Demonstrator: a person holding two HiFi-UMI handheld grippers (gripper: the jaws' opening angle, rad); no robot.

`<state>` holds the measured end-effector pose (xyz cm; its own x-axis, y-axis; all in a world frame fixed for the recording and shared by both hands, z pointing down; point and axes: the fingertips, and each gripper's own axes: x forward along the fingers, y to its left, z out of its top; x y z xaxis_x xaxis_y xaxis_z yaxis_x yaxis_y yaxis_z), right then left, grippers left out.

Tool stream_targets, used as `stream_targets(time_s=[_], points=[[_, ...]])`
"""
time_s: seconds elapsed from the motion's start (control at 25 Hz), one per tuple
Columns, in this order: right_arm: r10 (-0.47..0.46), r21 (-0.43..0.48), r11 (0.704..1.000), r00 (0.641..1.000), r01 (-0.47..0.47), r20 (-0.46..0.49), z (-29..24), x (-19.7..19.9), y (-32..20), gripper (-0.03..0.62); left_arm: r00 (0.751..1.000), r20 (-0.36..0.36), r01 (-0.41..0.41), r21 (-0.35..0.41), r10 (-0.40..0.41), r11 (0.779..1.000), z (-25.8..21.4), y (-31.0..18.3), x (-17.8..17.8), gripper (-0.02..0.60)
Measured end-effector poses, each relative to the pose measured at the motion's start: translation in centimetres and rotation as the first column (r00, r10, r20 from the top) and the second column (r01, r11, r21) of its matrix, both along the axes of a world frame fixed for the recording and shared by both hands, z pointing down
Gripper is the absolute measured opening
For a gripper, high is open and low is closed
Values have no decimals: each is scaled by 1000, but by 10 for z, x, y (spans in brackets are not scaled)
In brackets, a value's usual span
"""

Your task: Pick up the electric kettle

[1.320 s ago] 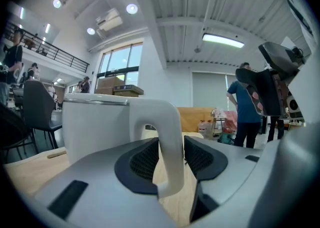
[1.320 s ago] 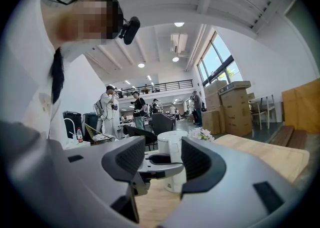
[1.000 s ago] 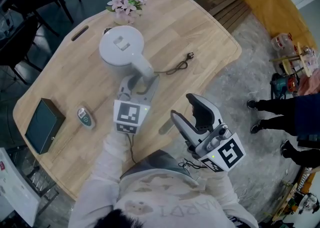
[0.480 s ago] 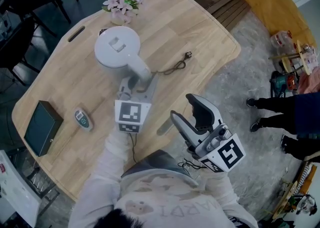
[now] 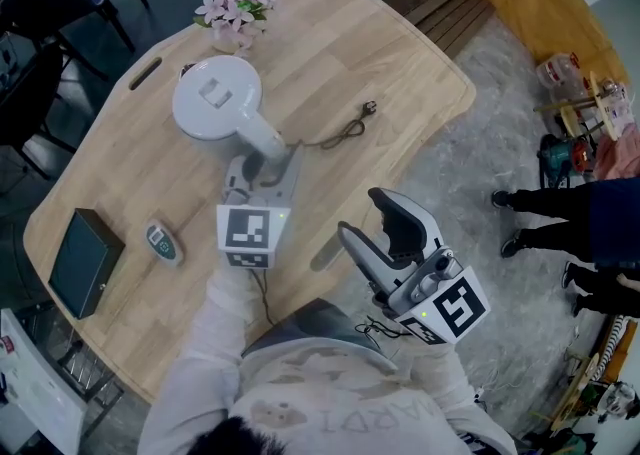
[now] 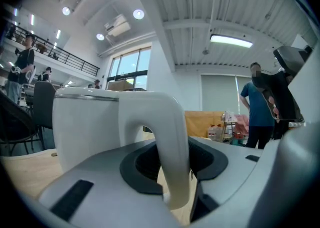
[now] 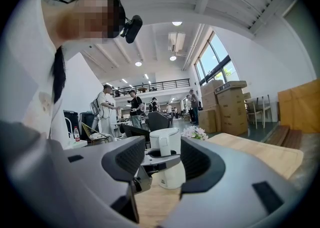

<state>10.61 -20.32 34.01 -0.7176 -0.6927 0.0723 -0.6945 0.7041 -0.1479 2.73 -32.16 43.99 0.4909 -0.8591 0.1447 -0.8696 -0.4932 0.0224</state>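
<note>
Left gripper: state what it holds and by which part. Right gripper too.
The left gripper clamps the electric kettle by its handle, one jaw on each side. The right gripper is open, holding nothing.

We are seeing a white electric kettle [image 5: 217, 108], a pale wooden table [image 5: 400, 63] and pink flowers [image 5: 232, 5] beside the kettle. The grey left gripper [image 5: 266, 161] and right gripper [image 5: 362, 215] are showing black-and-white square markers.
</note>
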Motion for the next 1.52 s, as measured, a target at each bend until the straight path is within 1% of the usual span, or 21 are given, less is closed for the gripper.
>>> stream_targets(time_s=[0.16, 0.24, 0.4, 0.6, 0.88, 1.08, 1.2, 1.36, 1.52], points=[[2, 7, 1000, 1000, -3, 4, -2, 1, 2, 218, 1000, -20, -8, 0, 8, 1000, -6, 2, -5, 247], [0, 15, 1000, 1000, -1, 7, -5, 0, 3, 218, 1000, -13, -18, 15, 19, 1000, -14, 4, -5, 247], [-7, 34, 999, 1000, 6, 14, -13, -2, 9, 218, 999, 9, -43, 53, 43, 998, -38, 12, -4, 247], [-21, 63, 998, 999, 19, 24, -25, -5, 22, 218, 997, -1, -71, 59, 71, 996, -71, 31, -6, 249], [-52, 90, 995, 998, 49, 37, -42, -8, 46, 218, 994, 30, -108, 75, 106, 991, -113, 85, -7, 249], [-100, 113, 989, 994, 93, 54, -50, -17, 63, 218, 993, 54, -110, 76, 106, 991, -133, 129, -13, 250], [-126, 129, 985, 991, 118, 53, -55, -25, 76, 218, 993, 48, -114, 77, 111, 990, -142, 159, -18, 250], [-162, 146, 977, 986, 153, 47, -58, -37, 87, 218, 993, 38, -114, 105, 110, 988, -159, 192, -23, 250], [-199, 159, 969, 979, 190, 43, -63, -53, 94, 218, 995, 29, -95, 108, 92, 990, -175, 217, -29, 250]])
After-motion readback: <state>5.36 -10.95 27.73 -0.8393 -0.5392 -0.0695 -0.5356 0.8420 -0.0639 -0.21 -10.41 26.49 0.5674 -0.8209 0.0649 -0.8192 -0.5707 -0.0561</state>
